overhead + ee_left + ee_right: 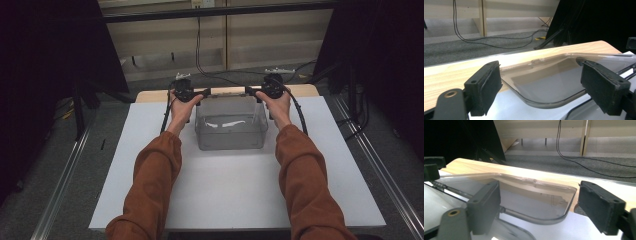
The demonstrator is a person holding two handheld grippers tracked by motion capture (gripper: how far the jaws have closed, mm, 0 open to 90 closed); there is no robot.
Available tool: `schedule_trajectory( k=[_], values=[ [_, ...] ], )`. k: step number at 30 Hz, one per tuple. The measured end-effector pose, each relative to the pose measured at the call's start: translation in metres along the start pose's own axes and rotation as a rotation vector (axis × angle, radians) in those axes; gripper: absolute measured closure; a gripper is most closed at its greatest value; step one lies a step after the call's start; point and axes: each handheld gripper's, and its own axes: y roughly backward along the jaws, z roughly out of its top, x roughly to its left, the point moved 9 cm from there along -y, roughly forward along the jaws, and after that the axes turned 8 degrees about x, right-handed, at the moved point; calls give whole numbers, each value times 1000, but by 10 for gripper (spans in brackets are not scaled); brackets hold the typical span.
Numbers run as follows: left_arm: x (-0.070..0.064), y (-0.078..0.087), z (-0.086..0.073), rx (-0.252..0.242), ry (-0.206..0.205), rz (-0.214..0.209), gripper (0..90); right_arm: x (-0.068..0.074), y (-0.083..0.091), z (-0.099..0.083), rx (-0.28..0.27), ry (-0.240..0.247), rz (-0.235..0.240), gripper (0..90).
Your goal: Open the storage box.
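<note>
1. The clear plastic bin (231, 125) stood on the white tabletop (235, 190), toward its far edge, between the two hands.
2. The left tongs (200, 93) were spread, hovering at the bin's far left corner with nothing between the pads (487, 87).
3. The right tongs (252, 92) were likewise spread at the far right corner, gripping nothing.
4. Judging from this, a closure off the thin rim (541, 220) could have missed it or skated off the slick plastic.
5. If one side had caught before the other, the bin would likely have tilted or swung.
6. A push forward might have slid it toward the wooden strip (454, 72) at the tabletop's edge.
</note>
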Motion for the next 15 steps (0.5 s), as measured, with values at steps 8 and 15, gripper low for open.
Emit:
schedule_trajectory(
  k=[8,15],
  values=[
    [3,14,-2,-31,-50,9,93,3,7,1,-26,37,-17,74],
    [-5,27,3,-84,-74,-42,53,9,14,4,-84,69,-19,55]
  ],
)
